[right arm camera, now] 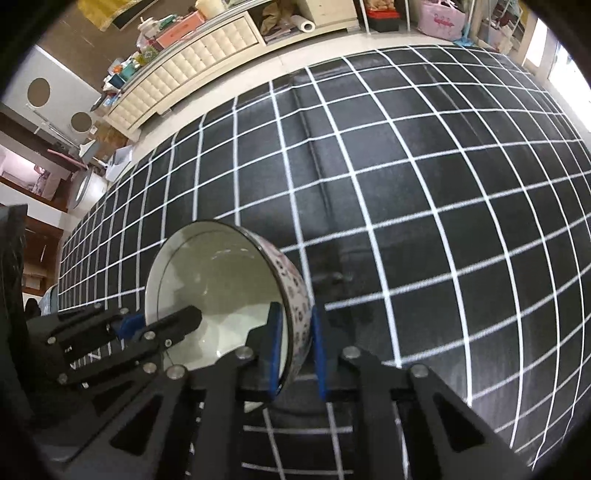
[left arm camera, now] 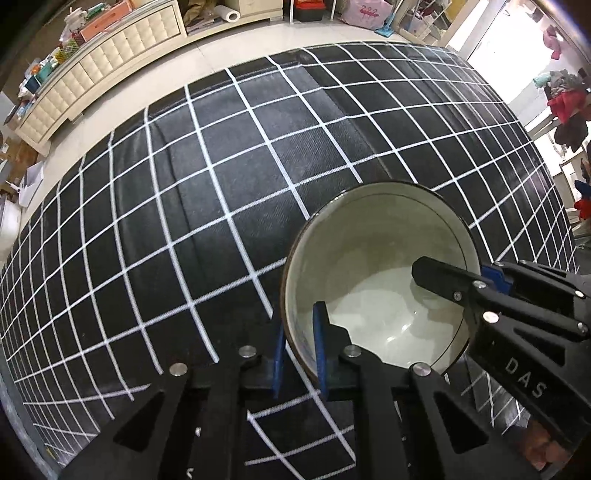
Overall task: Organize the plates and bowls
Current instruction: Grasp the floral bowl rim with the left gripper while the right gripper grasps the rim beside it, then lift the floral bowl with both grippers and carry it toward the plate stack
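Note:
One bowl (left arm camera: 369,258), pale inside with a dark rim and a flower pattern on its outer wall (right arm camera: 299,314), rests on the black grid-lined tablecloth (left arm camera: 221,184). My left gripper (left arm camera: 298,354) is shut on the bowl's near-left rim, one blue pad inside and one outside. My right gripper (right arm camera: 295,350) is shut on the opposite rim in the same way. Each wrist view also shows the other gripper on the far side: the right gripper (left arm camera: 476,280) and the left gripper (right arm camera: 155,325). No plates are in view.
The tablecloth (right arm camera: 406,184) stretches far beyond the bowl and has a few long creases. Past the table's far edge are a tiled floor, a cream cabinet (left arm camera: 99,74) loaded with clutter, a pink bag (left arm camera: 365,13) and hanging clothes (left arm camera: 565,107).

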